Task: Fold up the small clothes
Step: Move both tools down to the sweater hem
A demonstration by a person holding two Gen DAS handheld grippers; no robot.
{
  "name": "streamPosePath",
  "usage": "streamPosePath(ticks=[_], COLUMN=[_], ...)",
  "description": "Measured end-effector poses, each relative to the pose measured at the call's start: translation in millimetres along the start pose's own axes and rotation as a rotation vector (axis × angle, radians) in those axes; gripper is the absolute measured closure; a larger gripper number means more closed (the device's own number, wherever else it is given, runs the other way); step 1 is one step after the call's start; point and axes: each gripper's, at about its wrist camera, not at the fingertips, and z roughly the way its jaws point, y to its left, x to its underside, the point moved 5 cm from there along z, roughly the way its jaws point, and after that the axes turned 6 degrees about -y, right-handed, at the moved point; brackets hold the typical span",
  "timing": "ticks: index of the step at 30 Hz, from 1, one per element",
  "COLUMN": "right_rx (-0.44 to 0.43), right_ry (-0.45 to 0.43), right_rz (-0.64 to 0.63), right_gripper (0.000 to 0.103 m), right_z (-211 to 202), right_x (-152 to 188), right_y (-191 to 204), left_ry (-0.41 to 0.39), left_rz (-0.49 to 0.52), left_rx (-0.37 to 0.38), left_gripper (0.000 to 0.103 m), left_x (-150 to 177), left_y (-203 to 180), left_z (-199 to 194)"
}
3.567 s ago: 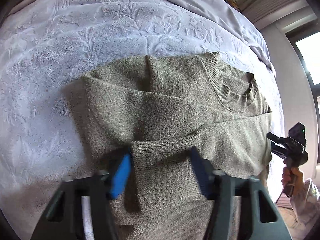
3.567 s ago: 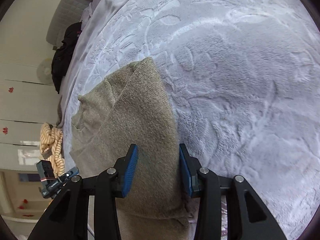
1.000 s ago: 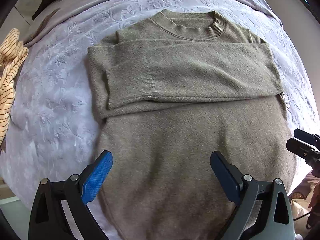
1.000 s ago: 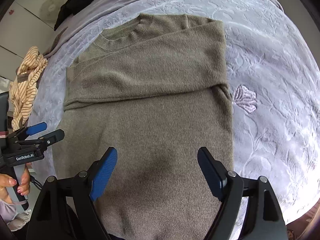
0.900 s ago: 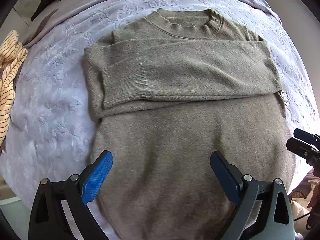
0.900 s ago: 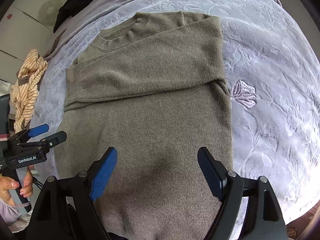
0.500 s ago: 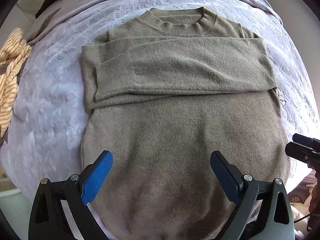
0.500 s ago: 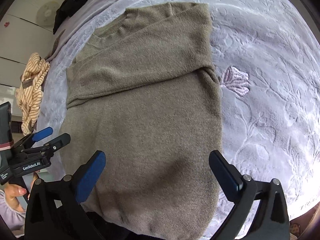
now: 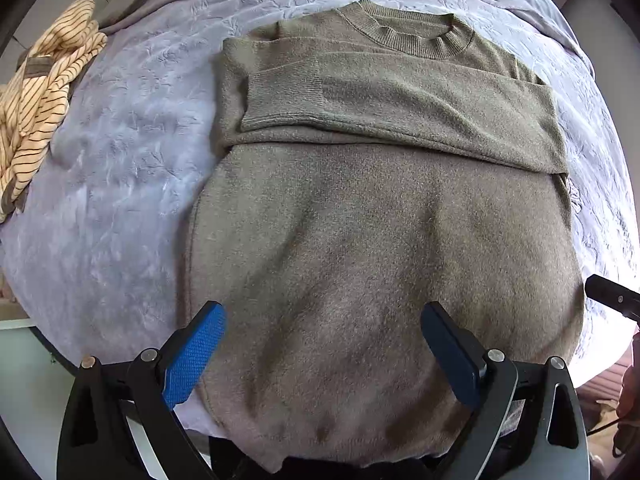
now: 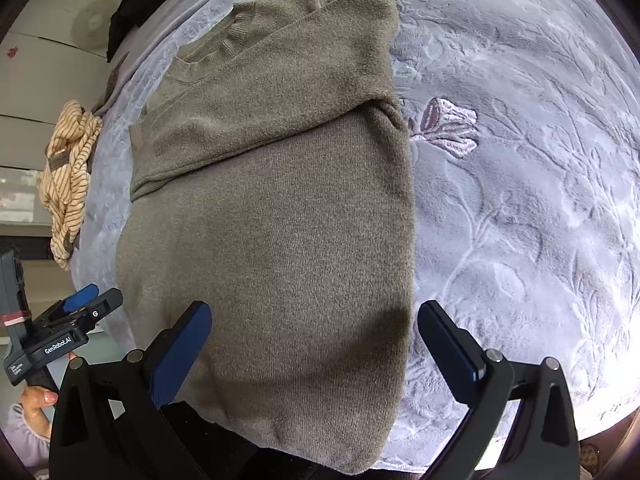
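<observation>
An olive-green knit sweater (image 9: 372,216) lies flat on the lilac bed cover, collar at the far end, both sleeves folded across the chest. It also shows in the right wrist view (image 10: 280,208). My left gripper (image 9: 324,356) is open and empty, hovering over the hem's left part. My right gripper (image 10: 316,352) is open and empty over the hem's right corner. The left gripper shows at the left edge of the right wrist view (image 10: 68,320).
The embossed lilac bed cover (image 10: 520,160) stretches far to the right of the sweater. A cream striped garment (image 9: 36,84) lies bunched at the bed's left edge. Dark clothing (image 10: 132,12) lies at the head end. The bed's near edge is right under the hem.
Both grippers let go of the sleeves and pulled back to the hem end. In the last second they moved lower and closer to the hem; the right gripper's jaws opened wider.
</observation>
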Motion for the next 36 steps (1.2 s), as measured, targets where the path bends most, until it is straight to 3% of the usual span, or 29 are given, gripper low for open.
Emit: streamPosePath(ticks=[6,16,25,29,36], right_rx=[0.011,0.101,-0.053,-0.133,-0.243], right_ry=[-0.017,-0.034,-0.058,-0.047,-0.046], right_rz=[0.012,-0.048,0.113,0.168,0.271], right_gripper=[0.000,0.000,0.000,0.000,0.000], right_z=[-1.6,-1.5,-9.7,-8.2,3.4], right_x=[16.0,73.2,125.6,153.2,183.4], right_y=[5.1,22.5,0.9,-13.8,-39.1], left_ry=[-0.012,-0.006,0.000,0.043,0.092], left_rz=[0.004,-0.037,-0.055,-0.064,-0.057], left_rx=[0.031,0.081,0.247,0.346,0.415], left_gripper=[0.004,0.004,0.004,0.005,0.005], left_x=[16.6,83.1,122.3,138.7,156.1], left_y=[9.1,54.8,94.1,95.8,81.8], left_z=[-0.2,1.1,8.5,20.7,45.1])
